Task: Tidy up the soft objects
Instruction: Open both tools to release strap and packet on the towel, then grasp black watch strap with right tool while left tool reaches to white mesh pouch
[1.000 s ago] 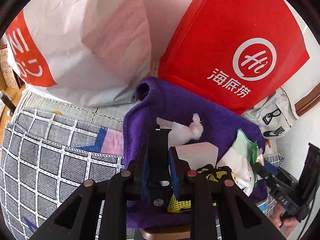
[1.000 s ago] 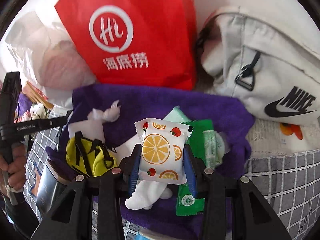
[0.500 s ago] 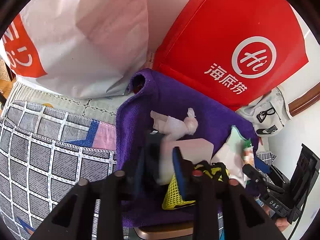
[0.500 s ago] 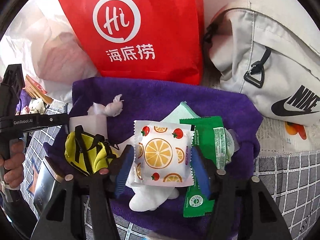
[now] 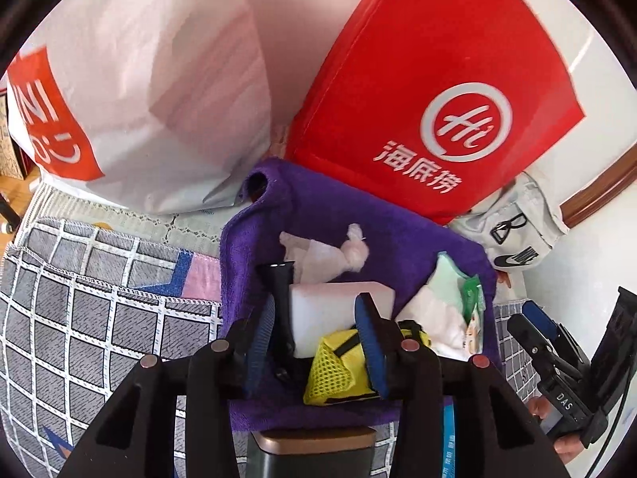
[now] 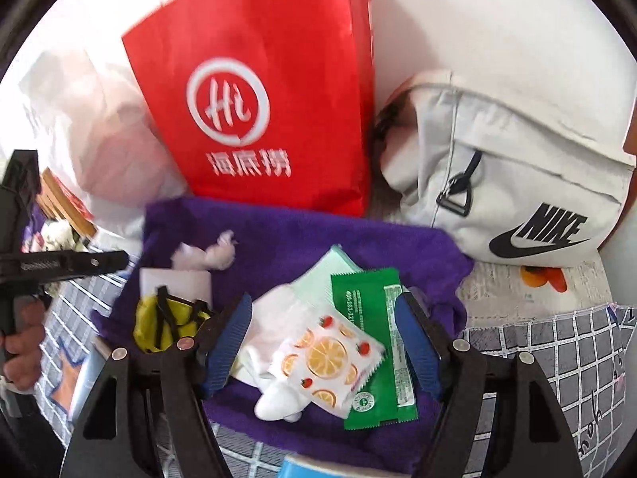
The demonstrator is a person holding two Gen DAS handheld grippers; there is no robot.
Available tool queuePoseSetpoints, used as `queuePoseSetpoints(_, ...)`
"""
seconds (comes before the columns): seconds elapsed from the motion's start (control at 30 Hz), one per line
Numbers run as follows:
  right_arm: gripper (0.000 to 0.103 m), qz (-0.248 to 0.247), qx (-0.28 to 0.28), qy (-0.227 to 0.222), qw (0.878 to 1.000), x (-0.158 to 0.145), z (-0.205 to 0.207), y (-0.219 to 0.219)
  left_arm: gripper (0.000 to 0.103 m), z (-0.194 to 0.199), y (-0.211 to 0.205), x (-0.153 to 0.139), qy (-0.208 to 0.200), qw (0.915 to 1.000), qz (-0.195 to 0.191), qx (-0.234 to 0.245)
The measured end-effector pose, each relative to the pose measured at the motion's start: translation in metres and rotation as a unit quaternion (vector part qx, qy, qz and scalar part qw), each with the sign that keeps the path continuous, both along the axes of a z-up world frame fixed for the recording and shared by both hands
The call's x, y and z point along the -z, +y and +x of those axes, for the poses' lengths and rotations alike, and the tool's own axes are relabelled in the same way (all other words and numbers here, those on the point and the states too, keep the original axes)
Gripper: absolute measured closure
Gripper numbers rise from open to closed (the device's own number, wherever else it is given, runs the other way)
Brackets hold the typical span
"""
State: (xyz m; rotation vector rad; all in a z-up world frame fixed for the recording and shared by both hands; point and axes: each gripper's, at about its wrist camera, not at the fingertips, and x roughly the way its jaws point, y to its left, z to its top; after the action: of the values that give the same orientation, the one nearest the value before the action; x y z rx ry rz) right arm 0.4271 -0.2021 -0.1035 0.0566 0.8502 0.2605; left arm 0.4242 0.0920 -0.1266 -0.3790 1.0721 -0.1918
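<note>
A purple towel (image 5: 318, 207) holds the soft things. My left gripper (image 5: 316, 330) hangs over it with its jaws opening. A black strap (image 5: 280, 290) leans free against the left pad, with a white block (image 5: 330, 310) and a yellow mesh pouch (image 5: 334, 370) below the gap. My right gripper (image 6: 324, 342) is opening wide above an orange-print packet (image 6: 330, 358). The packet lies loose on a white sock (image 6: 278, 310) and a green packet (image 6: 366, 306), touching neither pad. A crumpled tissue (image 6: 211, 255) rests further back.
A red paper bag (image 6: 258, 119), a white plastic bag (image 5: 139, 79) and a grey Nike bag (image 6: 517, 183) stand close behind the towel. Checked grey cloth (image 5: 99, 318) covers the surface around it. A dark box with a bronze rim (image 5: 314, 450) sits at the towel's near edge.
The left jaws opened and let go of the black strap. The right jaws spread and released the orange-print packet, which dropped tilted onto the pile. The right gripper rose.
</note>
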Motion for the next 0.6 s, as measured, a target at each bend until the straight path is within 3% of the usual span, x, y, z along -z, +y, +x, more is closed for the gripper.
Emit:
queuePoseSetpoints(0.23,0.030,0.006,-0.008,0.012,1.000,-0.008,-0.047,-0.011,0.063,-0.021,-0.012,-0.036,-0.048,0.9986,0.022,0.000)
queuePoseSetpoints(0.3,0.035,-0.012,-0.006,0.010,1.000,-0.008,-0.065,-0.012,0.063,-0.031,-0.018,-0.047,-0.064,0.9976,0.027,0.006)
queuePoseSetpoints(0.47,0.036,-0.019,0.002,0.014,1.000,-0.012,-0.112,-0.022,0.063,-0.059,-0.035,-0.063,-0.075,0.9963,0.018,0.037)
queuePoseSetpoints(0.6,0.036,-0.024,-0.006,0.013,1.000,-0.013,-0.145,-0.020,0.060,-0.090,-0.051,-0.073,-0.084,0.9931,0.056,0.060)
